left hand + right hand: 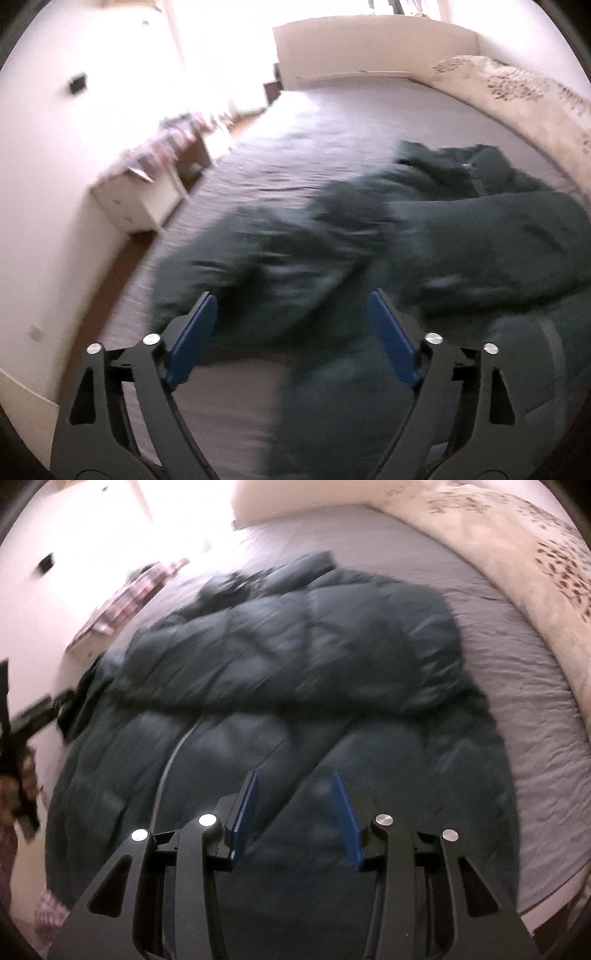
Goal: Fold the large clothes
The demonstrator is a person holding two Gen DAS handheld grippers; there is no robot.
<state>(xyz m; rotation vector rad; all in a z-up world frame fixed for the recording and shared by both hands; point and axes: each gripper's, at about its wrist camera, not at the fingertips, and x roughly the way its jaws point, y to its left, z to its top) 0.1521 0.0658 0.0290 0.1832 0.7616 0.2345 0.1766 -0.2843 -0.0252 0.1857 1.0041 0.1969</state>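
So the big dark green puffer jacket (280,686) is spread across the grey sheet of the bed (524,709), lying crumpled with one quilted half flopped over the other, and a pale zipper strip (168,764) curves down its front just to the left of your right gripper's (293,805) blue fingers (242,812). Those fingers sit partway apart over the jacket with nothing pinched between them, so that one's released, just hovering over the fabric. In the left wrist view the same jacket (332,236) fills the space ahead of and to the right of your left gripper (291,325), whose blue fingers (194,336) are spread wide and clamp nothing; dark cloth shows in the gap between them, but the pads aren't pressing on it. Whether either set of fingertips actually brushes the fabric I can't tell, both shots are pretty smeared. As for brands or labels, there's no writing I can read on the jacket or anywhere else with that blur. Further out from the fingers, a cream blanket with a brown leafy print (546,576) runs along the right edge of the bed, a pale headboard (369,48) stands at the far end, and off to the left there's a white shelf unit (140,195) with reddish clutter on top, against a white wall.
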